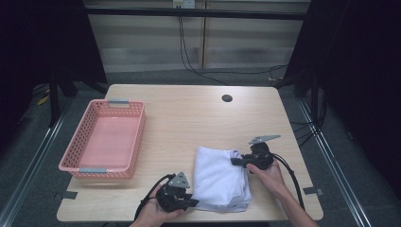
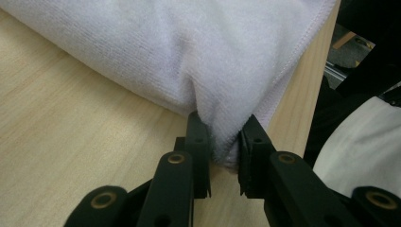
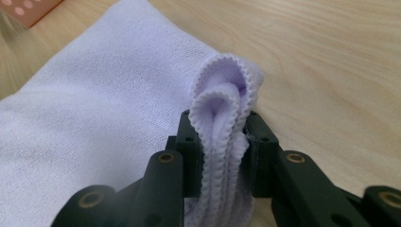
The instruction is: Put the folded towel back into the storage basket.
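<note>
Worktop [image 1: 189, 118] bare btwn pink basket [image 1: 106, 139] & folded towel [image 1: 218, 177]; far half free too, just a cable hole [image 1: 227, 98]. Towel sits near front edge, little room there.

Black left gripper [image 1: 193, 202], right gripper [image 1: 235, 161]; grey three-cornered top plates, brass-ringed screws, black trailing cables, bare forearms.

I've got the folded towel [image 1: 220, 178] on the table [image 1: 189, 118] near my front edge, right of centre, with the basket [image 1: 105, 138] off to its left.
</note>
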A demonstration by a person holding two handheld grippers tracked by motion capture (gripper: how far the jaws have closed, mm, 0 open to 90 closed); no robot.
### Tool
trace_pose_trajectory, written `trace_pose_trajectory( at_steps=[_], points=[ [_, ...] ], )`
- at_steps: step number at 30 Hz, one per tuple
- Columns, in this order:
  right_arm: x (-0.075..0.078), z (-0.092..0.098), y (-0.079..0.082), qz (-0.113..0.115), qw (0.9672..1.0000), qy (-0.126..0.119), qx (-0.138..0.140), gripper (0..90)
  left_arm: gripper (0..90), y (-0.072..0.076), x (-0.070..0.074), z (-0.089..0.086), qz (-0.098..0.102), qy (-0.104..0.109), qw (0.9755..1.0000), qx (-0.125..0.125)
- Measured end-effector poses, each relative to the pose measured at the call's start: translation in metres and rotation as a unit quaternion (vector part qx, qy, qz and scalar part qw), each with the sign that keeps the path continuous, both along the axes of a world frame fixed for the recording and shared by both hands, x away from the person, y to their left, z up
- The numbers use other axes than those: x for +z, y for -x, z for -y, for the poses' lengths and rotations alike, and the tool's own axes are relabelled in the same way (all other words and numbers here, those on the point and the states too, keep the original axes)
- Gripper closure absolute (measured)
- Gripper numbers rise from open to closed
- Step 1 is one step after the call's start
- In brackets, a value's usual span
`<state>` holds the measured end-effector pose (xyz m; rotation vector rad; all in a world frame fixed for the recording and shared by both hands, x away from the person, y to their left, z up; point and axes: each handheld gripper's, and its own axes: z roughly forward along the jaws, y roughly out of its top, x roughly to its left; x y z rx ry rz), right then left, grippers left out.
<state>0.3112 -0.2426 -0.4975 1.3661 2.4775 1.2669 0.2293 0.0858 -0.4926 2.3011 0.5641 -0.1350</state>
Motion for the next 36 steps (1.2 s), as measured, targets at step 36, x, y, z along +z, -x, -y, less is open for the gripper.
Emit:
trace_pose_trajectory(
  at_steps=[36],
  points=[
    [0.051,-0.029,-0.032,0.036,0.998,-0.047,0.025,73.2,78.6,-0.021,0.055,-0.043,0.014,0.046,0.9977,0.049]
  ],
)
